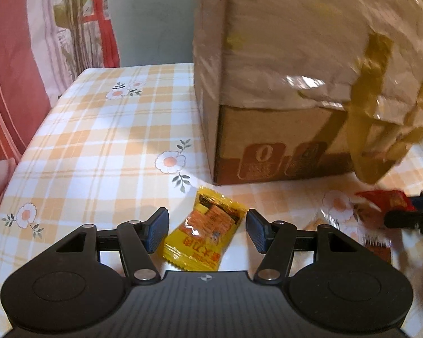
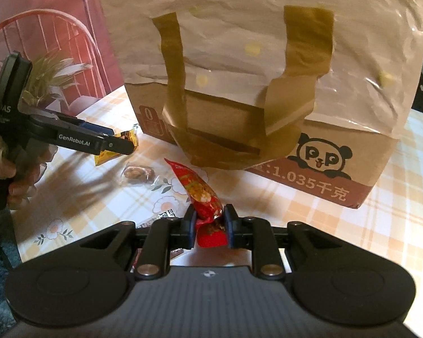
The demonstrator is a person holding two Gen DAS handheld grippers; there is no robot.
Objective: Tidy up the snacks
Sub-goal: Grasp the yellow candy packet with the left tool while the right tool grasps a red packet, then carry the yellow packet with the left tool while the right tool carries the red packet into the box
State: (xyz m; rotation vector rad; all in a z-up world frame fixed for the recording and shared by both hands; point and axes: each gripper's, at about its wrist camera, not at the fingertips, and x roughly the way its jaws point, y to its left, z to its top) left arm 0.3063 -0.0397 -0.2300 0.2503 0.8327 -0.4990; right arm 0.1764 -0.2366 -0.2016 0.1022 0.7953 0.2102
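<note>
A red snack packet (image 2: pixel 204 197), glossy and crinkled, was seen clamped at its lower end between the two pads of the right gripper (image 2: pixel 210 219), its long body slanting up and away over the desk (image 2: pixel 394 225). A yellow snack packet (image 1: pixel 204 232), flat and shiny with orange print, lay on the desk between the spread fingers of the left gripper (image 1: pixel 206 229); the pads stood apart from it on both sides, so nothing was grasped there. From the right wrist view, the left gripper was seen held by a hand (image 2: pixel 14 169) low over the yellow packet. A small clear-wrapped brown snack (image 2: pixel 136 173) lay on the desk between the two packets.

Just behind the snacks stood a cardboard box (image 2: pixel 338 169), printed with a panda face and dark red lettering. A crumpled pale paper bag (image 2: pixel 253 42) with flat brown handles was draped over the box, covering its top and upper sides; what was inside could not be told. The desk was covered with a cloth of orange and white checks dotted with small flowers. A patterned red and pink curtain (image 1: pixel 28 42) hung beyond the desk's far edge.
</note>
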